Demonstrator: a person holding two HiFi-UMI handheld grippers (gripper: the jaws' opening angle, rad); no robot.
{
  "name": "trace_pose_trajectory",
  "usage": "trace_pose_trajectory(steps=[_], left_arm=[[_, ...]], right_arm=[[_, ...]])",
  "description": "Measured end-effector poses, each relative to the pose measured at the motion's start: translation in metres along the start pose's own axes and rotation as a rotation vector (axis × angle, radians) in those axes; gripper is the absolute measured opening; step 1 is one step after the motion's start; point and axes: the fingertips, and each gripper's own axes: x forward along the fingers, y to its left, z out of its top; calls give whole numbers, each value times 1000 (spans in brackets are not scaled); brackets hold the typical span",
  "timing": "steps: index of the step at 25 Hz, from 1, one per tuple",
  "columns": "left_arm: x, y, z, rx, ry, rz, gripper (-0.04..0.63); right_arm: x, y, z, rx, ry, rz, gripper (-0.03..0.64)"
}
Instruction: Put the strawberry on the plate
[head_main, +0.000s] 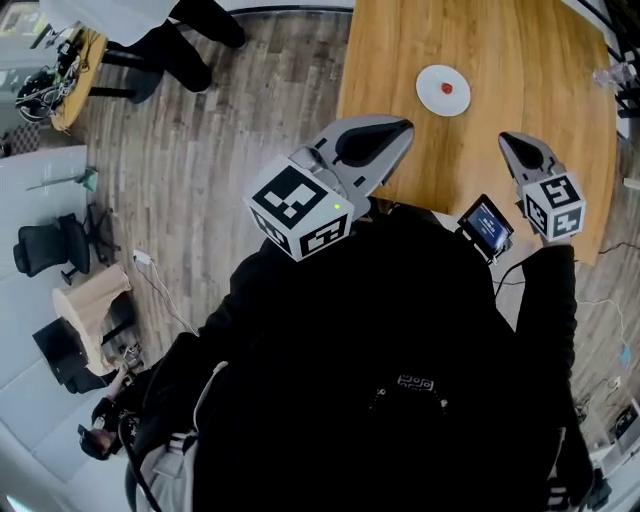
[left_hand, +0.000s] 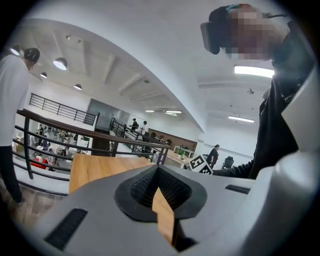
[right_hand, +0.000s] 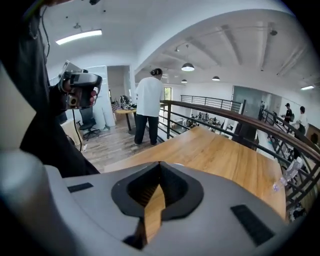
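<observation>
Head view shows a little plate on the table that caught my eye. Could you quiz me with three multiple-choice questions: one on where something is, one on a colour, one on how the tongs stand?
1. Where is the strawberry relative to the plate?
A beside it
B on it
C under it

2. What colour is the plate?
A white
B blue
C black

3. The right tongs are:
A wide open
B shut on the strawberry
C shut and empty

Answers:
1 B: in the head view the red berry lies on the plate.
2 A: the plate shows white against the brown table.
3 C: the right gripper view shows the tips meeting with nothing between them.
</observation>
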Motion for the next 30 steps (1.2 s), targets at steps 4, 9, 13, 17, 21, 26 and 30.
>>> trace_pose_trajectory(steps=[4, 9, 13, 17, 21, 26, 30], left_arm=[[9, -19, 9, 34, -7, -54, -2], [15, -27, 22, 87, -30, -94, -2], [17, -32, 31, 105, -43, -127, -2], [21, -35, 34, 127, -35, -157, -2], [33, -38, 39, 146, -41, -179, -2], [37, -35, 39, 144, -31, -189, -2], [40, -37, 36, 147, -30, -193, -2]], right_arm=[[-36, 20, 41, 97, -202, 49, 20], [-78, 43, 102, 101, -434, 85, 18], [-101, 59, 132, 43, -506, 70, 18], [-118, 72, 150, 41, -570, 94, 18], [-125, 65, 153, -4, -558, 72, 18], [-131, 51, 151, 17, -558, 55, 18], [-128, 54, 147, 21, -557, 61, 18]])
